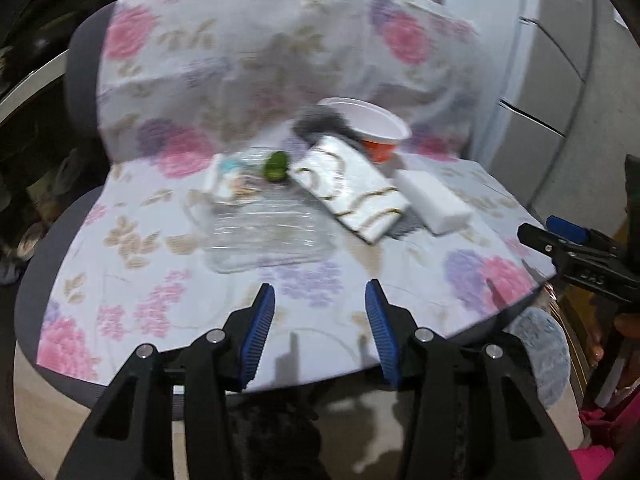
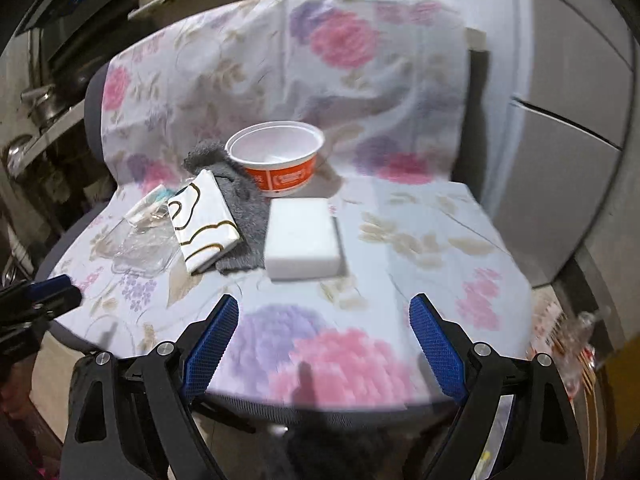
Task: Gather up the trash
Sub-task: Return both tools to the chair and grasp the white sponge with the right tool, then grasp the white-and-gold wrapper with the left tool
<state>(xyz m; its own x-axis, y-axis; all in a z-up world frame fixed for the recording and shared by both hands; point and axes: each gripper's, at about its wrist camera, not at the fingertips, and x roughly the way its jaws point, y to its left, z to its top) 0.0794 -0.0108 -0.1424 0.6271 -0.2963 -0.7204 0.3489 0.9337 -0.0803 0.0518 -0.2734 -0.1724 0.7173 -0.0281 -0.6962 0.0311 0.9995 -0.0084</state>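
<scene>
Setting: floral sheet [image 2: 420, 216] draped over a chair seat and backrest fills both views; grey cabinet fronts [image 2: 568, 160] stand at the right edge, a cluttered shelf at the upper left of the right wrist view. Both pictures are smeared, so fine detail is uncertain.

My left claw [image 1: 320, 304]: low centre of its own view, blue pads spread with nothing between them, hanging over the front edge of the seat.

My right claw [image 2: 324, 316]: low centre of its view, pads spread wider, empty too. Its tip also shows at the right edge of the left view.

Nearest trash: clear plastic tray [image 1: 264, 232], just above my left pads in the frame, lying flat on the sheet.

Middle row: folded white wrapper with gold lines [image 1: 352, 192] lies partly on a grey cloth [image 2: 240, 216]; a white foam block [image 2: 304, 236] sits just right of them, straight above my right pads.

Left of wrapper: small crumpled packet [image 1: 228, 180] and a green scrap [image 1: 276, 166], touching the tray's far end.

Farthest: empty white tub with an orange band [image 2: 280, 160], upright against the draped backrest.

Step as I judge it: approach, choosing a first piece.

Doing it well: I'd slow down until the view is sharp, take the tray with my left claw by one raised rim since it is thin and will flex, and send my right claw to the block, closing across its short sides.

Risk: pads may snag the loose sheet and drag everything.
</scene>
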